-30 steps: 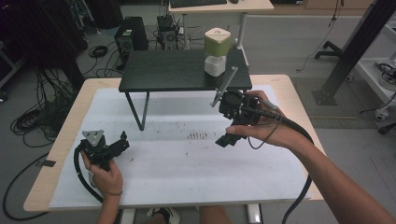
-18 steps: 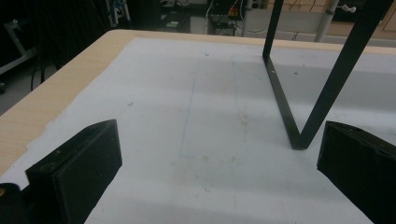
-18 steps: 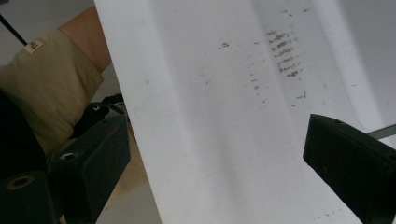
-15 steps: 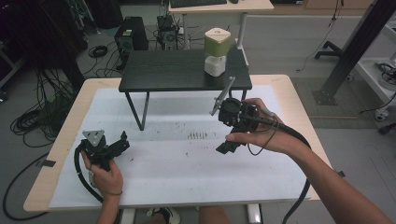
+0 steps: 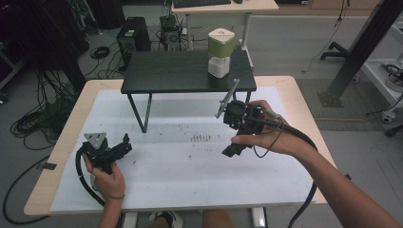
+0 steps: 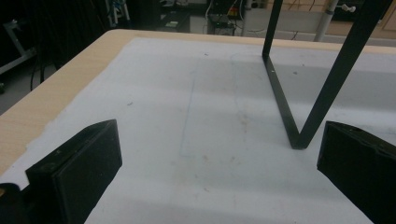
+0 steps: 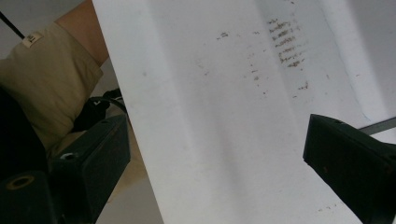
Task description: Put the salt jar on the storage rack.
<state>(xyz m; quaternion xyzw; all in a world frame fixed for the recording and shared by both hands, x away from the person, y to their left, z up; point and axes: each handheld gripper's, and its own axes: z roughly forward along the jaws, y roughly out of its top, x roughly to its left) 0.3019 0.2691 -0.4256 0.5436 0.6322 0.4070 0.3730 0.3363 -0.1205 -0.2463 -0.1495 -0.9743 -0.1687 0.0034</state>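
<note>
Both grippers hang wide open and empty, so swinging the right one far could clip the dispenser off the shelf.

A light wooden table carries a white sheet marked with dark smudges. A low black stand on thin legs sits at its far side. Beyond, a grey floor holds tangled cables, a black computer tower and another wooden desk.
</note>
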